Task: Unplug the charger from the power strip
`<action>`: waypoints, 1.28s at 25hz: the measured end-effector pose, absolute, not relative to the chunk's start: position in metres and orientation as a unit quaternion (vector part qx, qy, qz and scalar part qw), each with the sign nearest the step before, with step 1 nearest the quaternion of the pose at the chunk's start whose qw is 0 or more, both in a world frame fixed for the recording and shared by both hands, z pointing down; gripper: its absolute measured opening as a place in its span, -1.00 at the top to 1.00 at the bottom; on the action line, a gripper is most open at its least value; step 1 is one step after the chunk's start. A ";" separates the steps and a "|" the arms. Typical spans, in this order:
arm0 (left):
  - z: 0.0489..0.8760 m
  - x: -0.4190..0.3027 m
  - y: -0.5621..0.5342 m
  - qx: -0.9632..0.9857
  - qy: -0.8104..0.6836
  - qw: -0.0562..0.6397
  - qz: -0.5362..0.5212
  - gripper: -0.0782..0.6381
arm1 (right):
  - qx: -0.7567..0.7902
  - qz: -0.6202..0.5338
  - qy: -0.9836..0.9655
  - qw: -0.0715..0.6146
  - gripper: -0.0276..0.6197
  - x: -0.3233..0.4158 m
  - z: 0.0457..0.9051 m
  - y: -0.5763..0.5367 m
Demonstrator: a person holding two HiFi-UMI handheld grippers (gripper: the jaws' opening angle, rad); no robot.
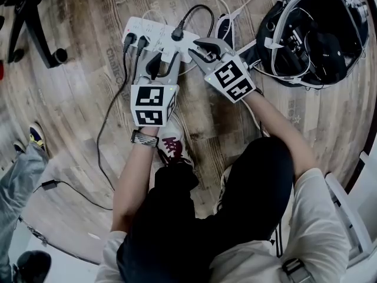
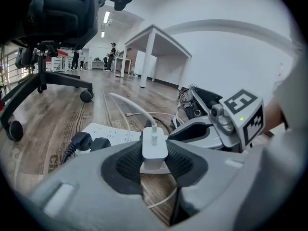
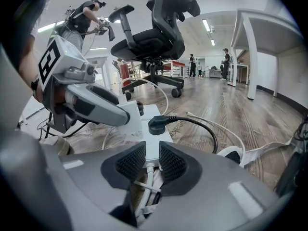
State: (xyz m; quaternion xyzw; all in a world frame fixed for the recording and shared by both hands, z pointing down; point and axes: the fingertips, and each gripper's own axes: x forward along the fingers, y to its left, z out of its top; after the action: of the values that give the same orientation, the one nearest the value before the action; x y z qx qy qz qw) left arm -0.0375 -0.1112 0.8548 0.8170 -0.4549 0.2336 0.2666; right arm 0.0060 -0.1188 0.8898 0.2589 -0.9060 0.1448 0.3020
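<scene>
Left gripper (image 2: 155, 163) clamps the boxy white charger (image 2: 154, 148) between ribbed pads (image 2: 129, 165). Right gripper (image 3: 152, 161) pinches the six-o'clock end of the flat power strip (image 3: 154, 139).

This looks like an open-plan office. A black swivel chair (image 3: 159, 28) on casters stands at twelve o'clock on a wood-plank floor (image 3: 231, 100), under ceiling strip lights (image 3: 208, 25). People (image 3: 225, 61) stand far back at one o'clock.
</scene>
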 end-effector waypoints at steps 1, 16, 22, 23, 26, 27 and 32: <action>0.855 -0.036 -0.109 0.818 -0.453 0.271 0.228 0.39 | 0.259 0.145 -0.906 0.302 0.64 0.006 0.890 -0.119; 0.863 -0.037 -0.088 0.776 -0.400 0.487 0.020 0.39 | 0.256 0.151 -0.906 0.302 0.64 0.006 0.890 -0.119; 0.867 -0.042 -0.083 0.773 -0.382 0.507 0.006 0.39 | 0.256 0.150 -0.905 0.303 0.65 0.006 0.890 -0.119; 0.868 -0.043 -0.083 0.775 -0.384 0.502 0.013 0.36 | 0.256 0.150 -0.905 0.303 0.65 0.006 0.890 -0.119; 0.873 -0.048 -0.081 0.776 -0.396 0.489 0.034 0.26 | 0.255 0.151 -0.905 0.305 0.65 0.006 0.890 -0.119; 0.875 -0.050 -0.080 0.776 -0.403 0.483 0.045 0.23 | 0.255 0.151 -0.904 0.307 0.65 0.006 0.890 -0.119; 0.883 -0.064 -0.076 0.769 -0.433 0.461 0.091 0.13 | 0.255 0.147 -0.904 0.310 0.65 0.006 0.890 -0.119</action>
State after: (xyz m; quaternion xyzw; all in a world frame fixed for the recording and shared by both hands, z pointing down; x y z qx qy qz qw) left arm -0.0637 -0.0761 0.8833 0.7692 -0.4333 0.0905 0.4609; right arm 0.0060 -0.1189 0.8899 0.2551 -0.9042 0.1466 0.3097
